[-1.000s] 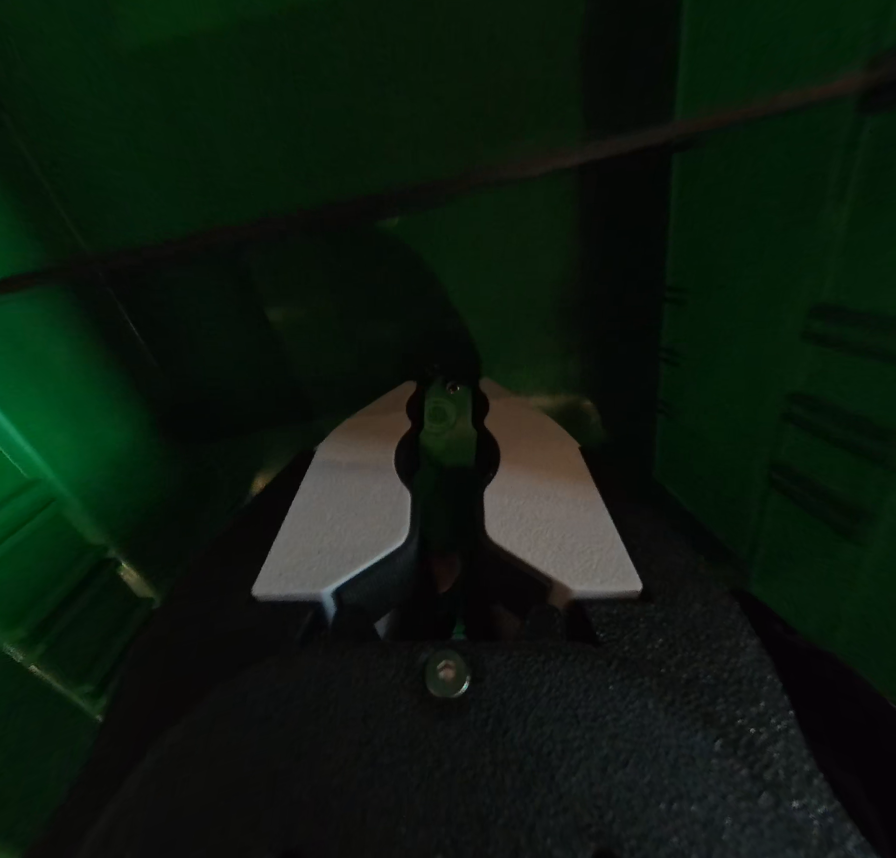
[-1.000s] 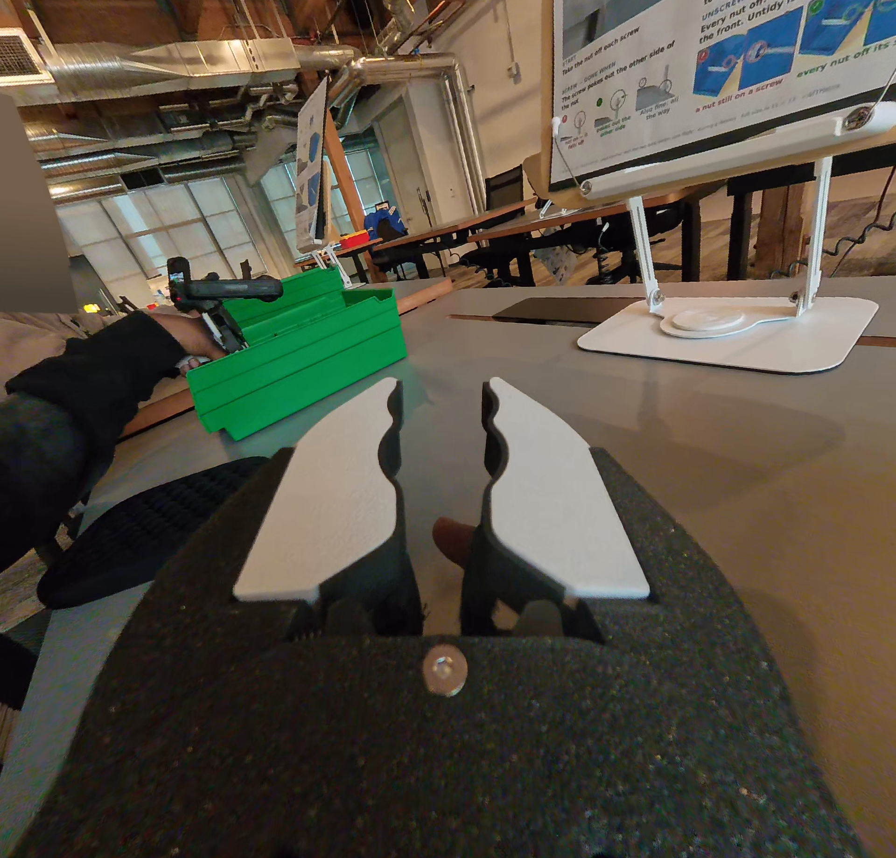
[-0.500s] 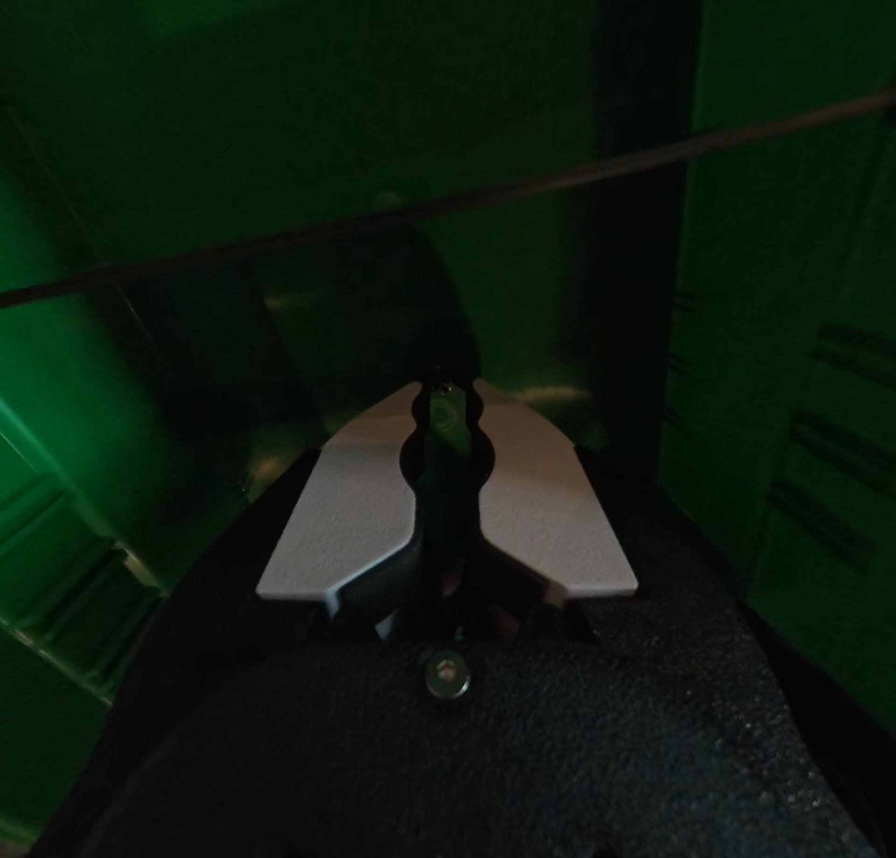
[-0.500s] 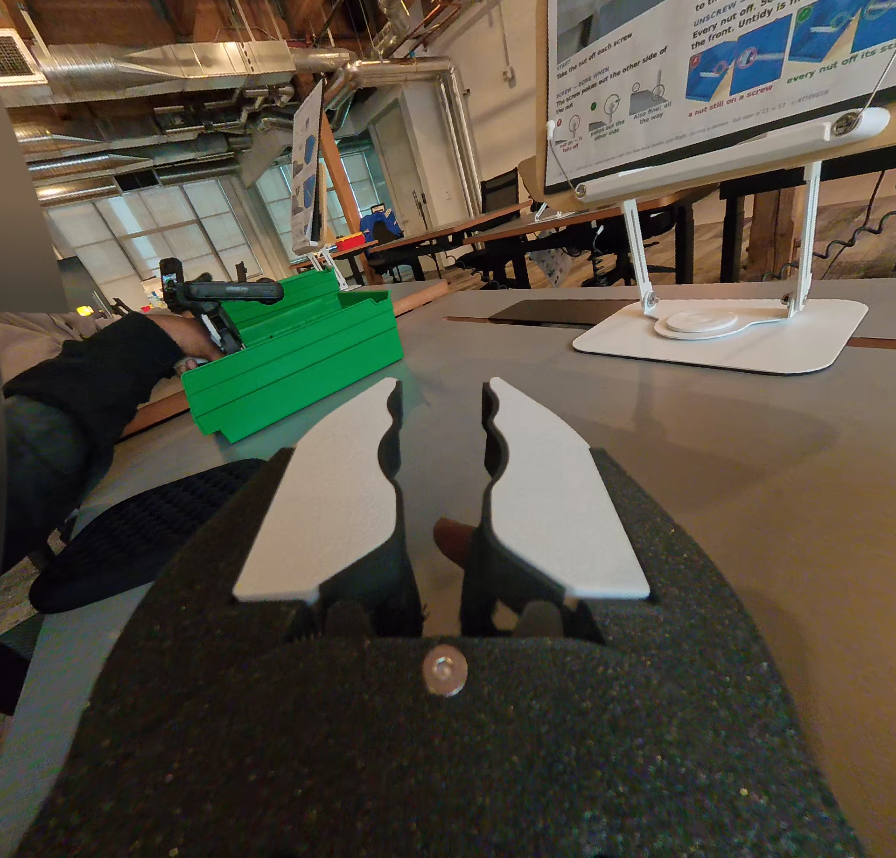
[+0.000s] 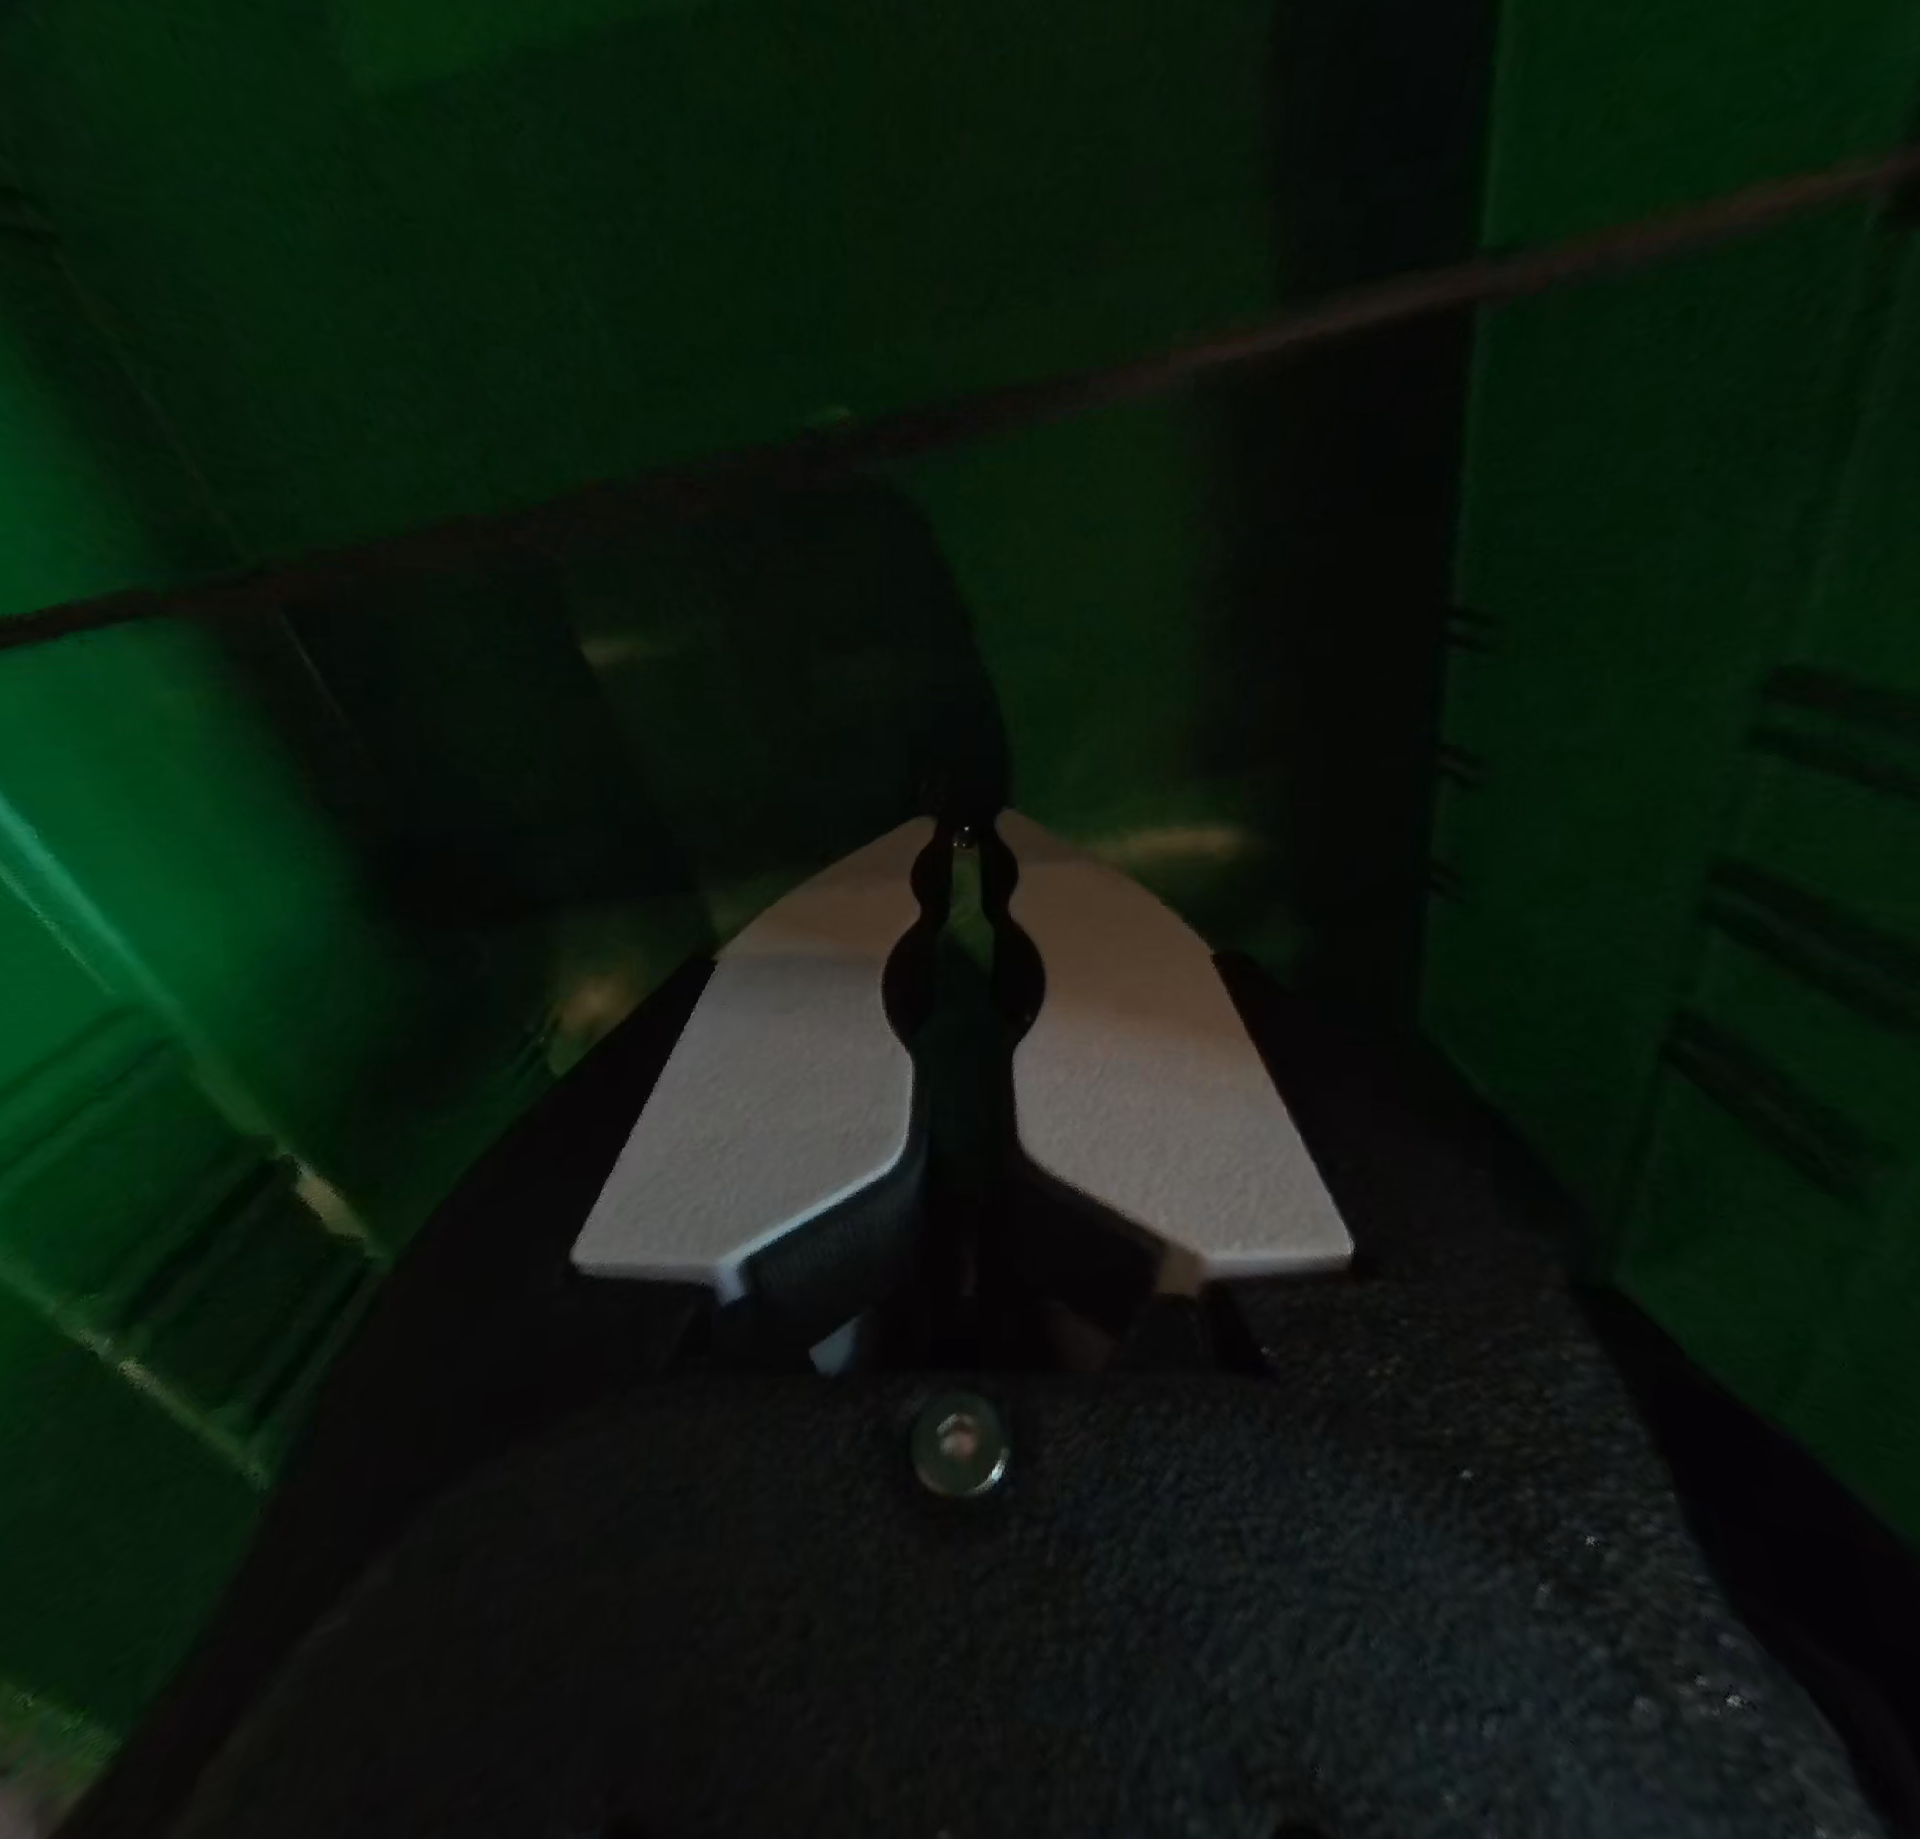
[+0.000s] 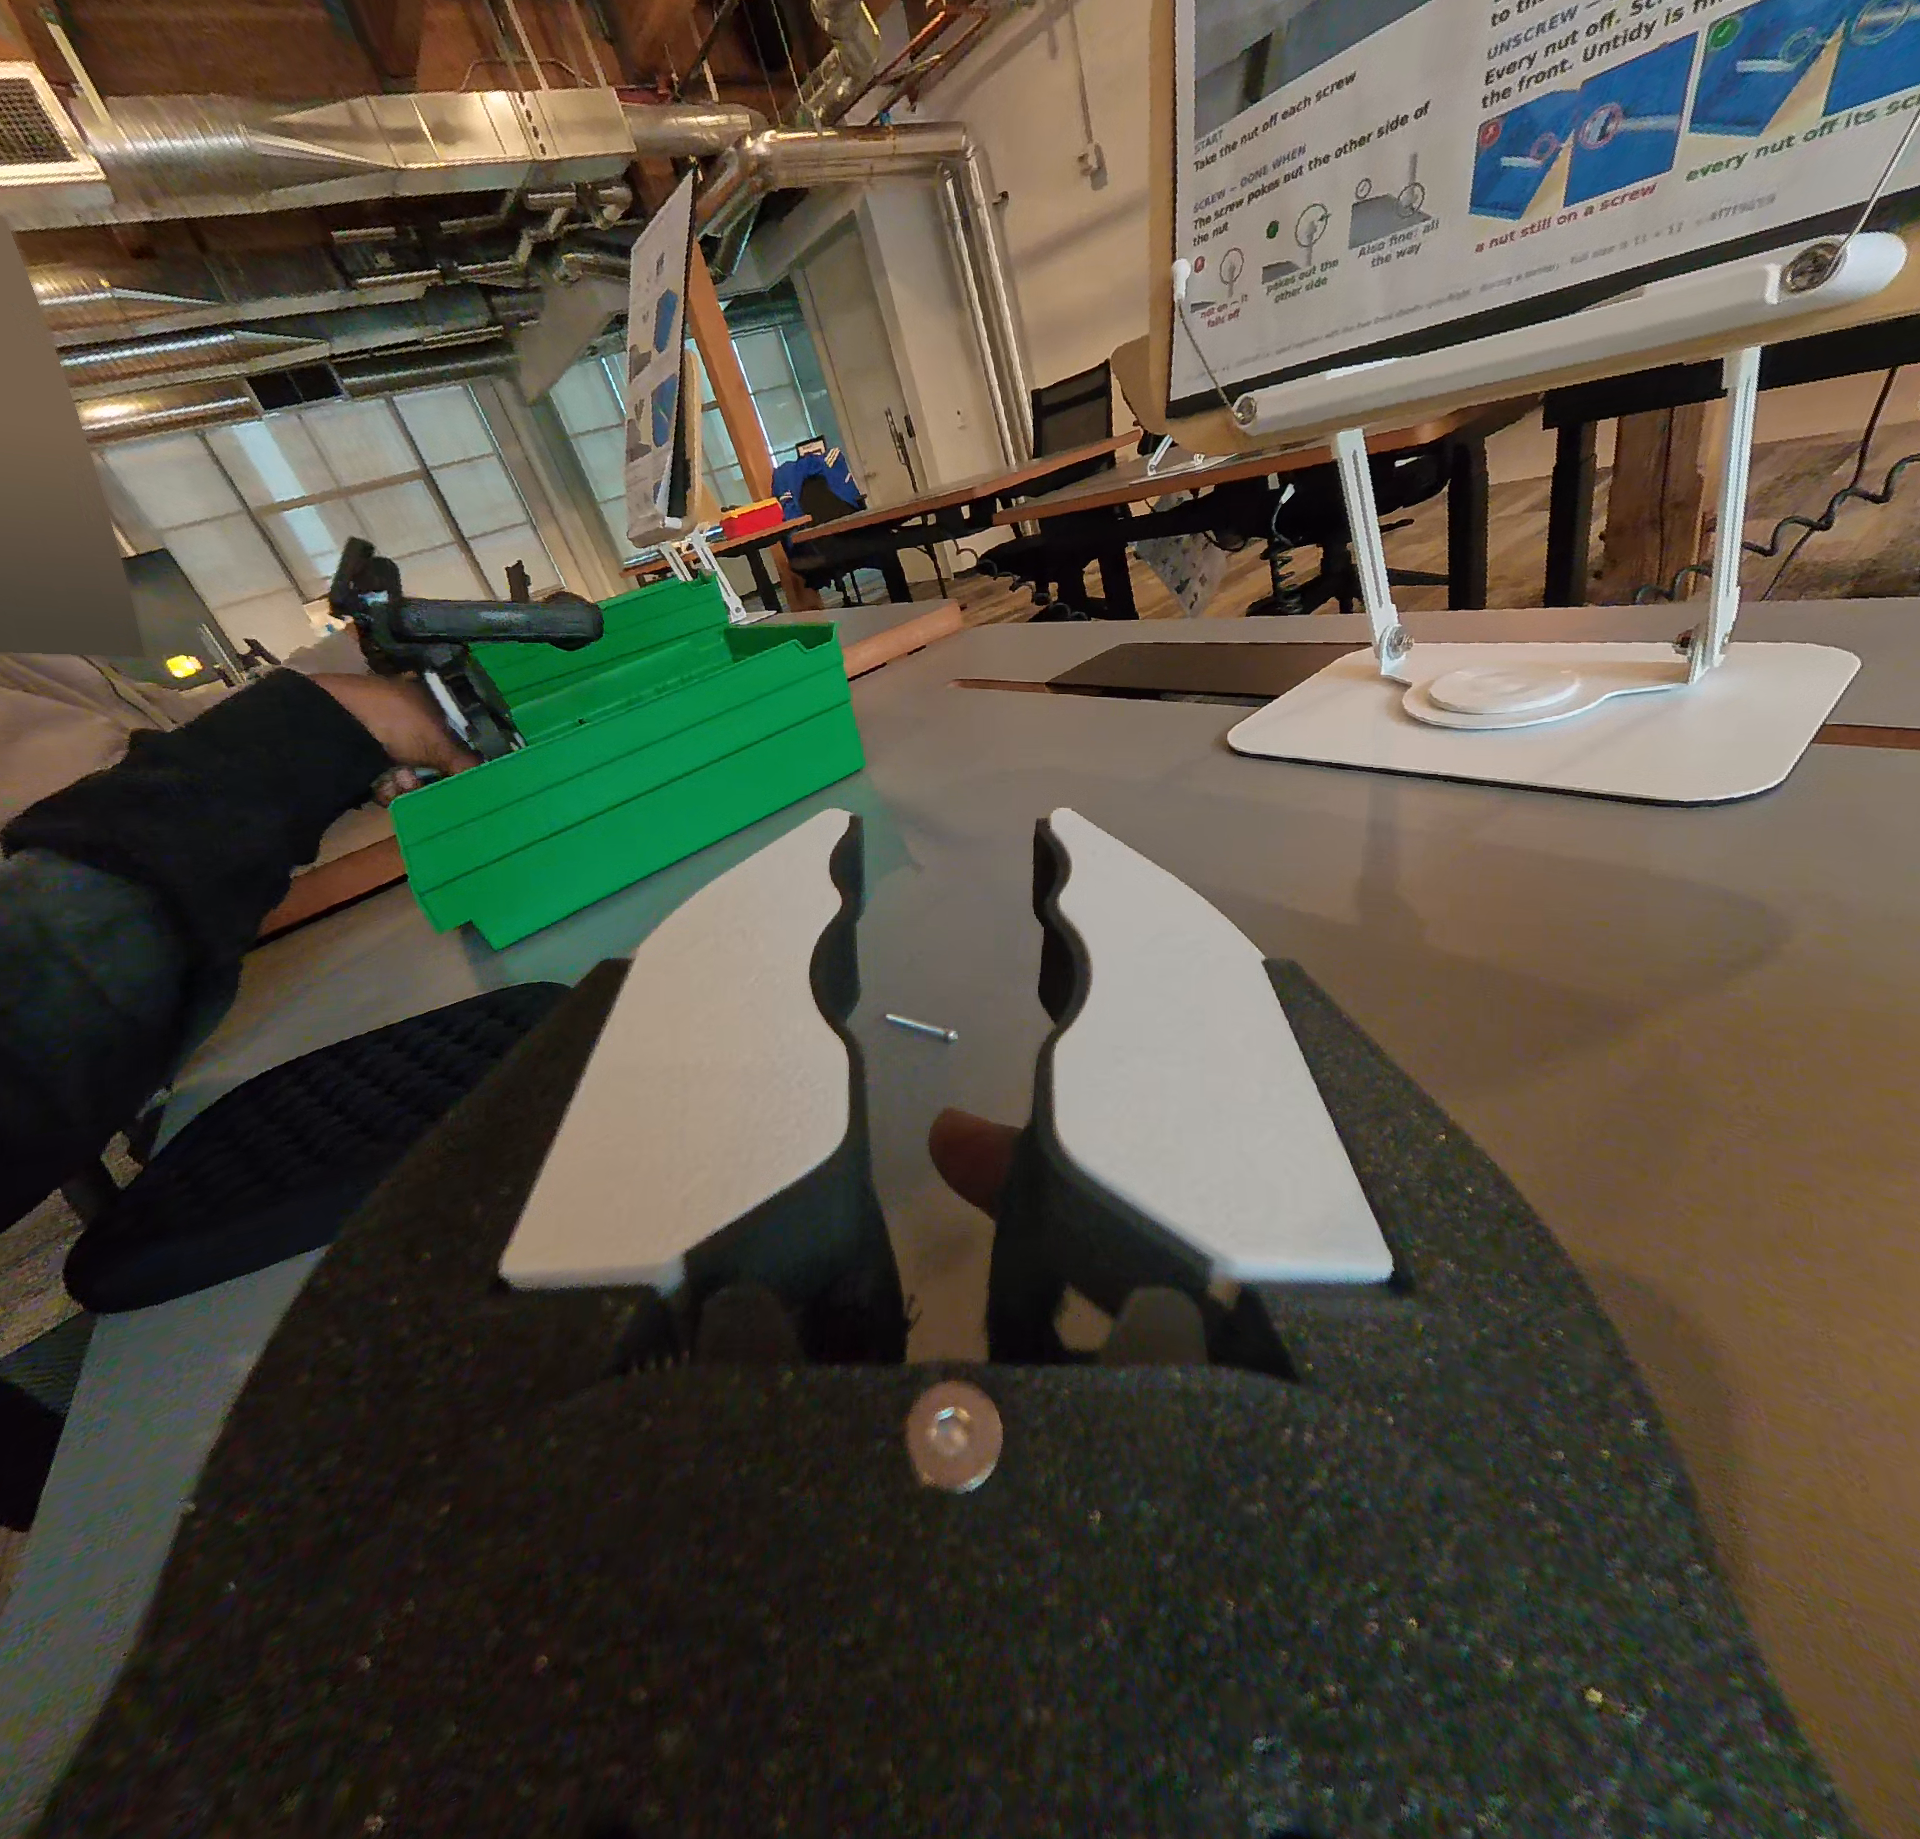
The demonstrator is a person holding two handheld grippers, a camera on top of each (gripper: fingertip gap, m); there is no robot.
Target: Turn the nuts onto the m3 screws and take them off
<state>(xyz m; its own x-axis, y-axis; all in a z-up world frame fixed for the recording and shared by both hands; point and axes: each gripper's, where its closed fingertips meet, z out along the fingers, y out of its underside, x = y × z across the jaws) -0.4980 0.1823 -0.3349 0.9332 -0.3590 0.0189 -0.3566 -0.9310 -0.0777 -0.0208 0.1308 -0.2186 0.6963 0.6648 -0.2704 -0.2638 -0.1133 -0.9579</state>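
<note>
- Left gripper (image 5: 964, 833) is down inside the green bin (image 6: 644, 781), view dark. Fingers (image 5: 790, 1062) nearly pressed together, only a thin slit between the tips.
- A tiny shiny speck sits in that slit at the tips, likely a nut (image 5: 964, 834). Too dark and too small to confirm what it is or whether the pads actually press on it.
- From the right wrist view the bin stands on the grey tabletop (image 6: 1455, 958) at about 10 o'clock of the right gripper, well apart from it. The person's left hand (image 6: 416, 729) with the left gripper reaches into its near end.
- Right gripper (image 6: 945, 854) hovers low over the tabletop, fingers (image 6: 717, 1041) spread wide, nothing between them in the grasp.
- One screw (image 6: 921, 1028) lies flat on the tabletop, seen in the gap between the right fingers, below them. Not touched by either pad. No nut visible on it.
- White document stand (image 6: 1538, 719) with an instruction sheet at about 2 o'clock, clear of the work.
- Progress, my read: early. No nut-on-screw assembly visible anywhere. Step in hand looks like fetching a nut from the bin.
- Left to do: bring the nut out, right picks the screw, start the thread, spin it on, then spin it off. Any further screws or nuts in the bin: cannot tell, interior too dark.
- Risk: a small nut in a tip pinch is easy to drop or cock sideways.
</note>
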